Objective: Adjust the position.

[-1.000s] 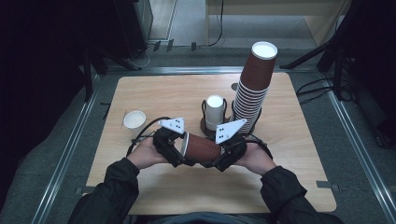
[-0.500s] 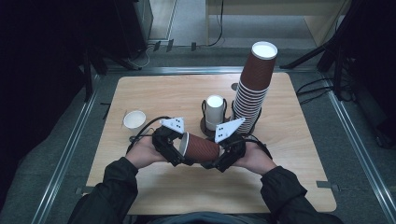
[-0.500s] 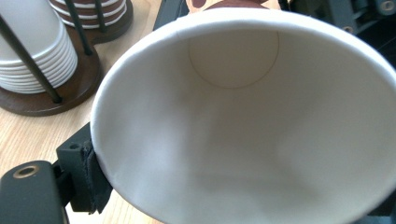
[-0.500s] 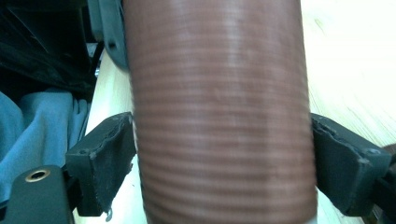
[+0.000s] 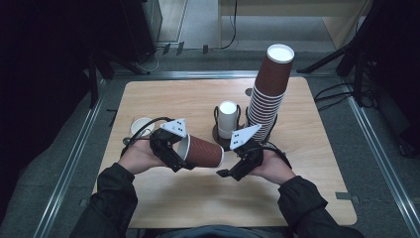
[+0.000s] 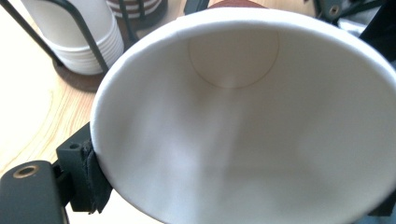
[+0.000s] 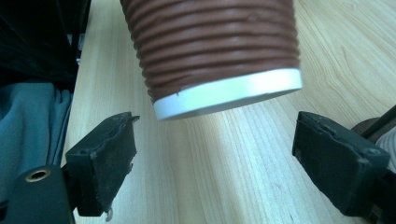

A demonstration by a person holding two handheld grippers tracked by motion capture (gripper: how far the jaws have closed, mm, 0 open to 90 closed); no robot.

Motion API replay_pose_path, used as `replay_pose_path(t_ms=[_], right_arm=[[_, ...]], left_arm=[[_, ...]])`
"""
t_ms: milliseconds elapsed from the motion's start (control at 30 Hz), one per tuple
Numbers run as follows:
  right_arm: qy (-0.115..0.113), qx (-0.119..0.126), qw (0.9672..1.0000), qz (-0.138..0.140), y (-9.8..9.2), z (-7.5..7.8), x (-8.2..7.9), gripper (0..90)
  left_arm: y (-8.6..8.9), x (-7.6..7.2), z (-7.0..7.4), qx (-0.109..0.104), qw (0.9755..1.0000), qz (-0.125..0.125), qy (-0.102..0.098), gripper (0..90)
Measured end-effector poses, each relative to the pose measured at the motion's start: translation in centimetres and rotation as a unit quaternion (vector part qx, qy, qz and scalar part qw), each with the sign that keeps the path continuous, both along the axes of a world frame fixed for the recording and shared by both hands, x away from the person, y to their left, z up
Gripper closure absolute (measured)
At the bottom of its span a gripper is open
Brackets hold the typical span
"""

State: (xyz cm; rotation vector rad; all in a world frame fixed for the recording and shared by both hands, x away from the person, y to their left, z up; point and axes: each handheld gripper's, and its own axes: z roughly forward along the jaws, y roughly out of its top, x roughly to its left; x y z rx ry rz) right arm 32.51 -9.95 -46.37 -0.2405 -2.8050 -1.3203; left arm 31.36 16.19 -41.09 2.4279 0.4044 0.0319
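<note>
A brown ribbed paper cup [image 5: 204,151] lies on its side in the air above the table, white inside [image 6: 243,116]. My left gripper [image 5: 182,153] is shut on its rim, one pad [image 6: 95,179] outside the lip; these jaws have just been closing on the rim. The cup's white-edged base [image 7: 224,95] points at my right gripper [image 5: 225,172]. The right gripper [image 7: 212,163] is open. Its jaws have just been opening, and the base hangs just ahead of the fingertips, touching neither pad.
A tall leaning stack of brown cups [image 5: 267,94] stands behind my right hand. Next to it a black wire holder [image 5: 218,130] carries white cups [image 5: 228,116]. A small white round item [image 5: 141,126] lies left on the wooden table [image 5: 198,198].
The left hand has lifted the cup a little. The right gripper's jaws have spread and drawn back from the cup's base.
</note>
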Motion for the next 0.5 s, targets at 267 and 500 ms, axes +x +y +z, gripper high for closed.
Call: replay_pose_path(t_ms=[267, 500], right_arm=[[-0.005, -0.013, 0.9999, -0.002, 0.2, -0.3, 0.0, 13.7], [-0.003, -0.019, 0.9998, -0.003, 0.4, -0.4, -0.1, 13.8]], left_arm=[[-1.2, 0.1, -0.5, 0.062, 0.998, -0.009, -0.008, 8.1], [-2.1, 0.2, -1.3, 0.091, 0.9956, -0.019, 0.006, 8.1]])
